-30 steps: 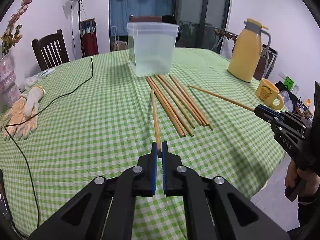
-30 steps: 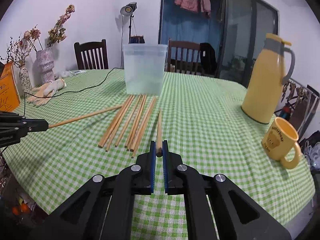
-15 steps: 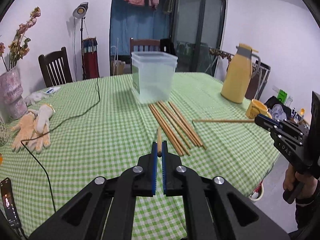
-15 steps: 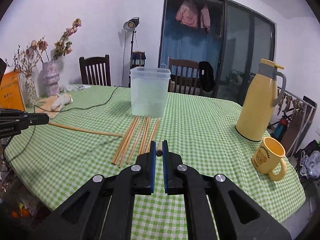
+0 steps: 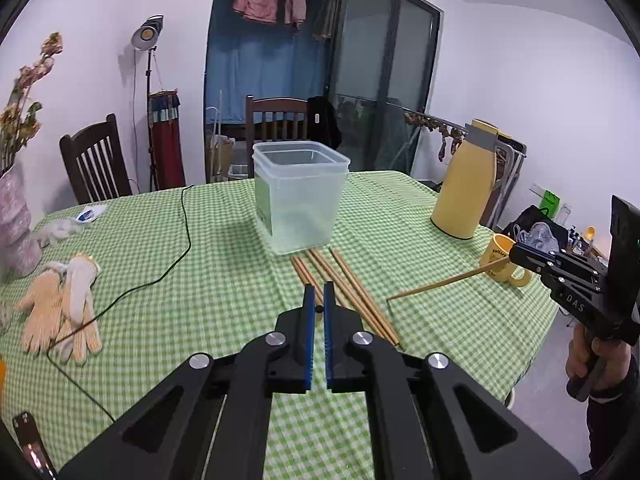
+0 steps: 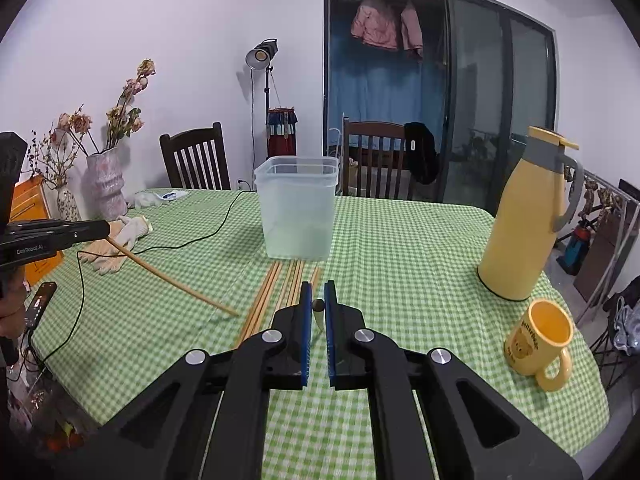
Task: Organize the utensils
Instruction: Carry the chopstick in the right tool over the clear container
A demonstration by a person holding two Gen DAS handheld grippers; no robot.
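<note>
Both tongs clamp a chopstick each; left tongs [image 6: 106,229] read "GenRobot.AI", right tongs [image 5: 516,251] perhaps "DAS".

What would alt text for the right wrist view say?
Black right gripper with blue-padded fingers clamps one wooden chopstick above a green checked table. Beyond lie more chopsticks, a clear plastic tub, a yellow jug and mug.
</note>
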